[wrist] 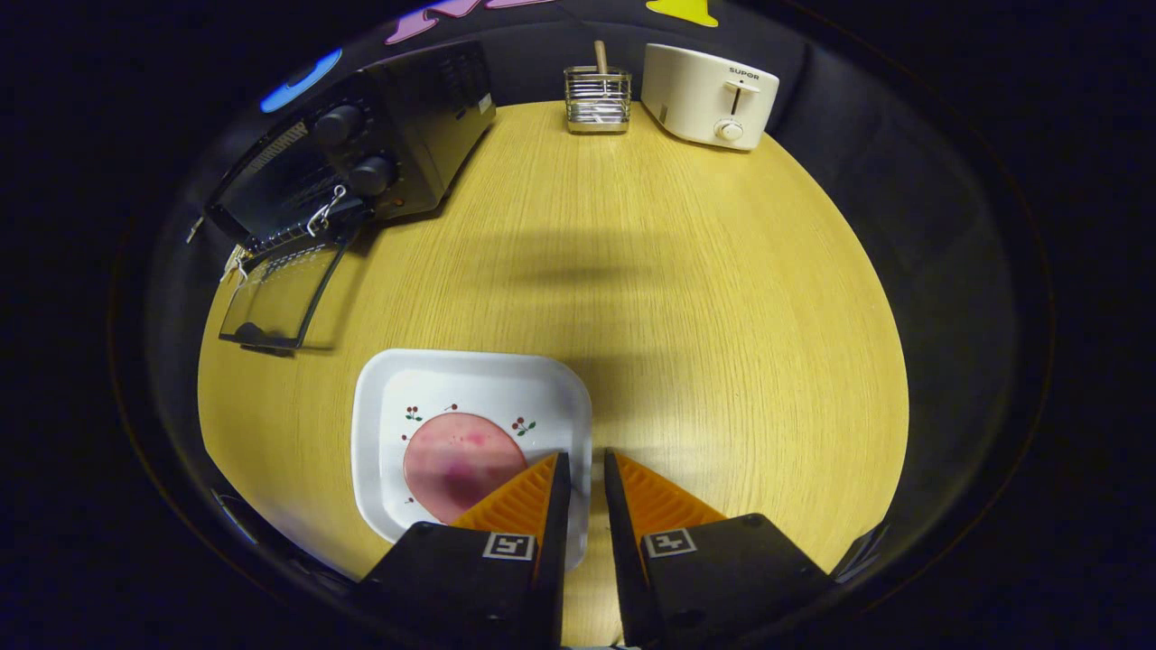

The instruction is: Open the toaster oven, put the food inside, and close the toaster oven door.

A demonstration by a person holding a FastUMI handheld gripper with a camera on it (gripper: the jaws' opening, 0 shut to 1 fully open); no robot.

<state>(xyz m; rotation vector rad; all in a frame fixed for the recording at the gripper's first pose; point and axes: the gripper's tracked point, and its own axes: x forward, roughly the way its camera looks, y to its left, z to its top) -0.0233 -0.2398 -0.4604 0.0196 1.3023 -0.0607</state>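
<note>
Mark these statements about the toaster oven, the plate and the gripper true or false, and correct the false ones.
1. The toaster oven door is closed. False: it hangs open, folded down toward the table.
2. A round pink slice of food lies on the white plate. True.
3. The gripper is clamped on the food. False: its fingers are nearly together around the plate's rim.
4. A cream toaster stands at the table's far edge. True.
5. The wire holder lies inside the oven. False: it stands beside the toaster.

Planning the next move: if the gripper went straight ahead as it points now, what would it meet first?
Probably the plate's right rim, straddled by the gripper's nearly closed jaws; beyond lies bare table. Depth is unclear.
</note>
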